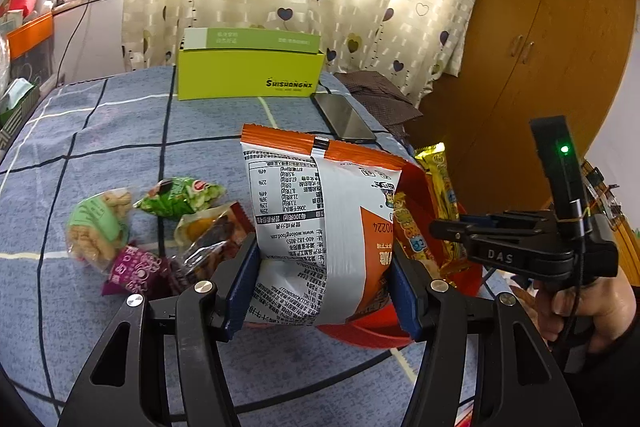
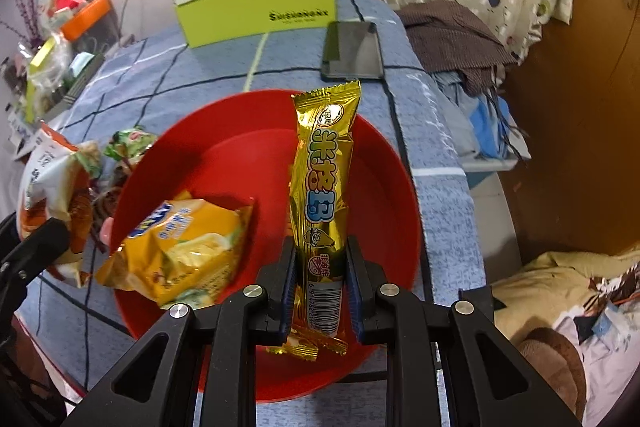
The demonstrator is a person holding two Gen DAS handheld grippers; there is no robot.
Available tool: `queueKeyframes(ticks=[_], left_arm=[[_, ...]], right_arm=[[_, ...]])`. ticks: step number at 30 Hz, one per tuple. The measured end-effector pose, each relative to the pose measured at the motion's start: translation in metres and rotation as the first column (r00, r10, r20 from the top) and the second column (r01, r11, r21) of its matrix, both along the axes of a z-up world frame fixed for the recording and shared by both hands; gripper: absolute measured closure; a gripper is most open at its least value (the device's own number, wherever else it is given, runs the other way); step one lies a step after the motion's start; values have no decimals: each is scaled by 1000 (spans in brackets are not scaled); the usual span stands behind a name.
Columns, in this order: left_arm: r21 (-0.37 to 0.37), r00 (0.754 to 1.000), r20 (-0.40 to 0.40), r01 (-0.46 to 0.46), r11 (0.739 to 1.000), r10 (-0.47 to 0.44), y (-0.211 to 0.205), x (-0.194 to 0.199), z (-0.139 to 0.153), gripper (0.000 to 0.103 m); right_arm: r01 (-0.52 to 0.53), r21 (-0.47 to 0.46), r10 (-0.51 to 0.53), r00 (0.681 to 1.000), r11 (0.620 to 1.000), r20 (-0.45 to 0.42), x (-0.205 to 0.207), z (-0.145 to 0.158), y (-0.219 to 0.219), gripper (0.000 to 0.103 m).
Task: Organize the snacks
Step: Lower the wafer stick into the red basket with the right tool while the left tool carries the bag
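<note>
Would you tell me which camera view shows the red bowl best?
The right wrist view: the red bowl shows nearly whole, with its inside and a yellow snack bag lying in it. The left wrist view shows only parts of its rim, behind the white and orange bag.

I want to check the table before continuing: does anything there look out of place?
Yes: a dark flat smartphone lies on the blue checked cloth, beyond the round red plastic bowl. It is no snack.
</note>
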State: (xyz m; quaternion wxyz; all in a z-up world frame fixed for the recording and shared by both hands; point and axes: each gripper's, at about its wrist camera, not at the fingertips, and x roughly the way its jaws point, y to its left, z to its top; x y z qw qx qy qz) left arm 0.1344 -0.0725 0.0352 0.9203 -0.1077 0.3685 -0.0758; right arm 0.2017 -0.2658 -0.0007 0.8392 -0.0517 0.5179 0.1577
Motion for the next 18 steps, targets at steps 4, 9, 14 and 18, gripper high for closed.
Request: queueKeyframes(ticks=[4,9,14,18], left_arm=[[-2,1000,-3,20,1000,-20,-7,3,0,43],[1,999,-13,47,999,-47,-17,5,0,43],[-3,996,-32,85,996,-85,-30,2,-2,43],[-14,989,-70,130,991,-131,-43,1,-8,43]], right_arm=[[17,4,-17,1000,1000,-24,3,-6,-4,83],[24,27,-24,1000,999,16,0,5,-5,78],[3,60,-6,998,998,62,-6,18,-2,77],[9,80,-16,996,997,82,-8,24,-5,77]])
